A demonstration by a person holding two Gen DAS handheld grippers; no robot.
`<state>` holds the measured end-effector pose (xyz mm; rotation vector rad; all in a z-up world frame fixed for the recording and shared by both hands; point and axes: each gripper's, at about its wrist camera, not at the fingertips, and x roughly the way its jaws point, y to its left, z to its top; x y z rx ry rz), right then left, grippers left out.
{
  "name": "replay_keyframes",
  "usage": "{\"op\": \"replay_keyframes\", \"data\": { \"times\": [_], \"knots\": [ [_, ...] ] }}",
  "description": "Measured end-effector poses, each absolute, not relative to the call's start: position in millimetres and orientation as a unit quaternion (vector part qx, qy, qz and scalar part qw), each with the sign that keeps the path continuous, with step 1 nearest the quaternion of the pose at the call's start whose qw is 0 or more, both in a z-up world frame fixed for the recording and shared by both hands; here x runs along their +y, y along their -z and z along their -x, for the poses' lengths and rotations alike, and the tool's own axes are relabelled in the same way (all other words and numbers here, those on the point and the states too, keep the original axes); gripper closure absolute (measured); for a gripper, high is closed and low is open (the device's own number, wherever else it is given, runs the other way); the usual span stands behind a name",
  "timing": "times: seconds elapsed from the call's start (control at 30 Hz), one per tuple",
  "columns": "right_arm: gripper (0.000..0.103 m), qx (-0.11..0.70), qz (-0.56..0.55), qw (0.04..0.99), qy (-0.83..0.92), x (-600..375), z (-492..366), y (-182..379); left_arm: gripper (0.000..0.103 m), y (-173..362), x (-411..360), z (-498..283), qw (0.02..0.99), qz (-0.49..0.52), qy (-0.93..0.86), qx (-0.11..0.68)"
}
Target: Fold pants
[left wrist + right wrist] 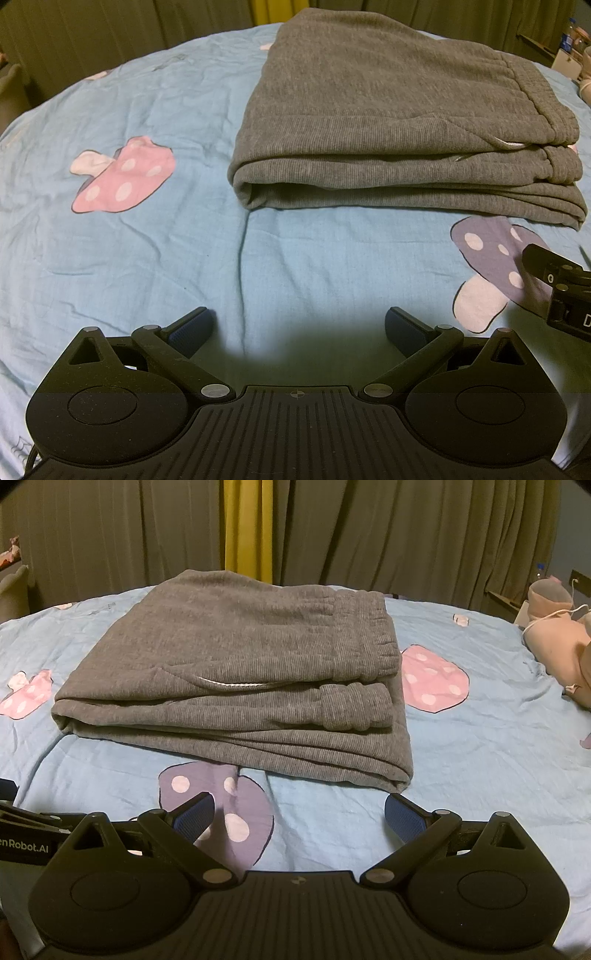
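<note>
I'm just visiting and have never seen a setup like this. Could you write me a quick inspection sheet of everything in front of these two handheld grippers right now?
Surface: light blue bedsheet with mushroom prints, wrinkled.
Job's things: grey ribbed knit pants, folded into a layered stack, elastic waistband on top, white drawstring showing.
Clutter: pink plush toy at the sheet's right edge, apart from the pants.
Grippers: left gripper and right gripper both open, holding nothing, short of the pants.
Cables: white cord draped on the plush toy.
Surroundings: grey-green curtains with a yellow strip; small items on a far-right shelf, too blurred to identify.
</note>
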<state>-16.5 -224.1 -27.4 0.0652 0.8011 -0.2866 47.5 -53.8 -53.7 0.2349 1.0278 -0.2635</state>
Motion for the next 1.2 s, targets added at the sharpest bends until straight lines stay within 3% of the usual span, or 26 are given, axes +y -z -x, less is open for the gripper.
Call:
{"op": "replay_keyframes", "data": {
  "times": [1.2],
  "knots": [
    [0.004,0.386,-0.027,0.911,0.139,-223.2,16.1,24.1,0.0,53.9,-54.5,-47.5,0.856,-0.114,0.125,0.489]
  ]
}}
